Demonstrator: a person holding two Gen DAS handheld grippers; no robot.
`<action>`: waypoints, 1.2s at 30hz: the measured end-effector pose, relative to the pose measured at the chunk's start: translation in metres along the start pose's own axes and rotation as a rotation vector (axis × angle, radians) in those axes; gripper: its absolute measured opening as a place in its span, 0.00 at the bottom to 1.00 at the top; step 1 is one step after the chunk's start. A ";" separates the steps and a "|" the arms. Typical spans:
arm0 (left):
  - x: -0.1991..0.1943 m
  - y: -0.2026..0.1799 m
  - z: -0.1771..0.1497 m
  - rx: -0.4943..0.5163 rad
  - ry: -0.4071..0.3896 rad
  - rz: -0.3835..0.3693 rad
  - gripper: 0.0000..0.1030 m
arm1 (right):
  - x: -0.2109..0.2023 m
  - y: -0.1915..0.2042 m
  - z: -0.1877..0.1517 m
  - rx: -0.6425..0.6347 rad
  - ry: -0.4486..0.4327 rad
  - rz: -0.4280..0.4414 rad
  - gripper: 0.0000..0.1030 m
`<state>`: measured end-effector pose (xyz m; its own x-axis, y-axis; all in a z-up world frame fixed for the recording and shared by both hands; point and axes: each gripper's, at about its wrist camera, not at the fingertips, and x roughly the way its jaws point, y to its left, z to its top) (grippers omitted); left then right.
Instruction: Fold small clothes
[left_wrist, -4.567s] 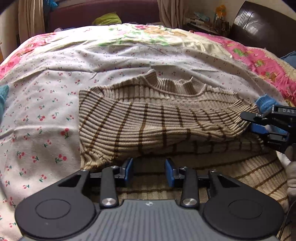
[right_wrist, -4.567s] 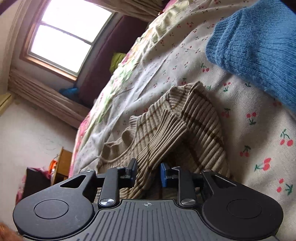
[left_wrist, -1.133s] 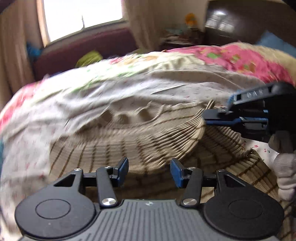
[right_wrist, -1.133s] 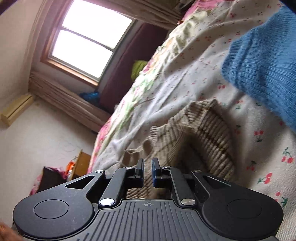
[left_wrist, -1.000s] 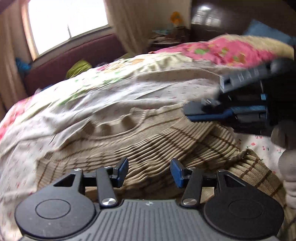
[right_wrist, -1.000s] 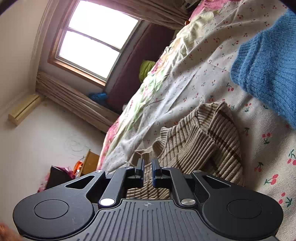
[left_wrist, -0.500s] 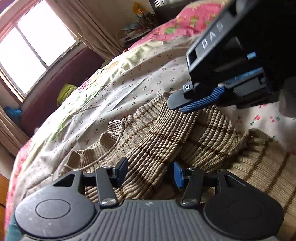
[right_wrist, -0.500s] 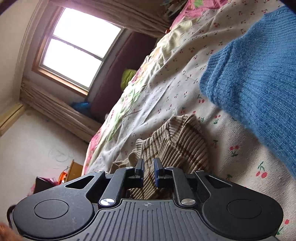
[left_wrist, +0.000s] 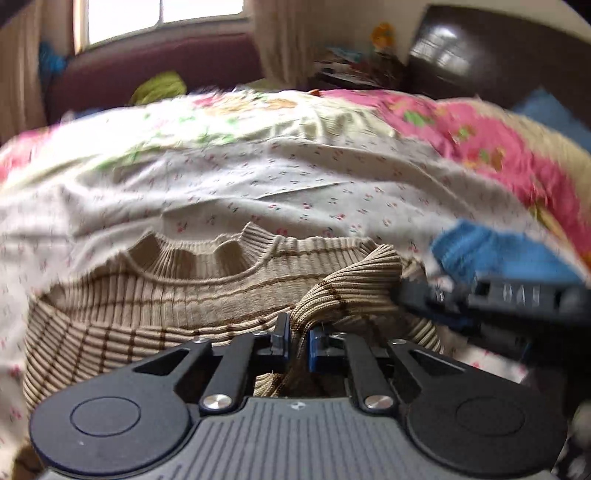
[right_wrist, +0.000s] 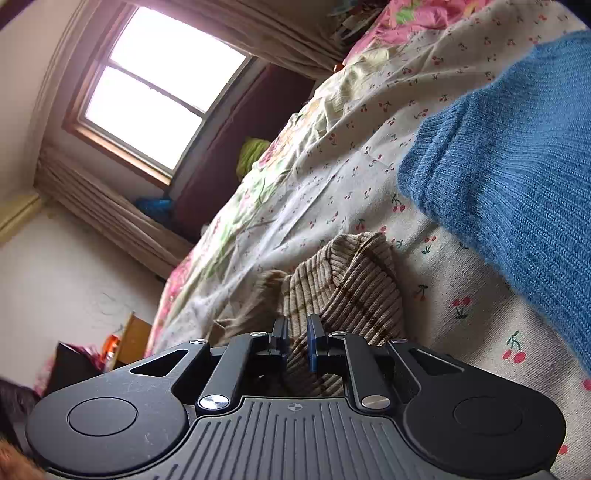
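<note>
Lies crumpled on the bed, that soft, floppy striped sweater, near the blue knit. Just closing, left gripper fingers now pinch a fold. Right gripper fingers pinch another bunch. Light and stretchy, probably; best grabbed at edges.

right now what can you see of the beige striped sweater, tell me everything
The sweater is a ribbed beige knit with thin brown stripes and a wavy ribbed collar. It lies partly folded and bunched on the cherry-print bedsheet. The left gripper pinches a raised fold; the right gripper grips another bunched part.
</note>
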<state>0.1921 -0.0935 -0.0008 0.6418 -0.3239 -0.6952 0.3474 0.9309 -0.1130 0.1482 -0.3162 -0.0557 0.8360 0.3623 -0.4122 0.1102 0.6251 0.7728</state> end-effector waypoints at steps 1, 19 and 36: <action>0.000 0.009 0.002 -0.053 0.005 -0.015 0.21 | 0.001 0.002 -0.001 -0.017 0.011 0.006 0.13; -0.179 0.246 0.018 -0.582 -0.401 0.019 0.20 | 0.077 0.154 -0.123 -0.857 0.308 -0.007 0.24; -0.197 0.322 -0.012 -0.701 -0.467 0.002 0.20 | 0.156 0.217 -0.187 -1.199 0.271 -0.097 0.07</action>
<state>0.1691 0.2726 0.0910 0.9125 -0.2150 -0.3480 -0.0600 0.7712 -0.6338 0.2020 0.0058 -0.0425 0.6979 0.3214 -0.6401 -0.5165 0.8449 -0.1389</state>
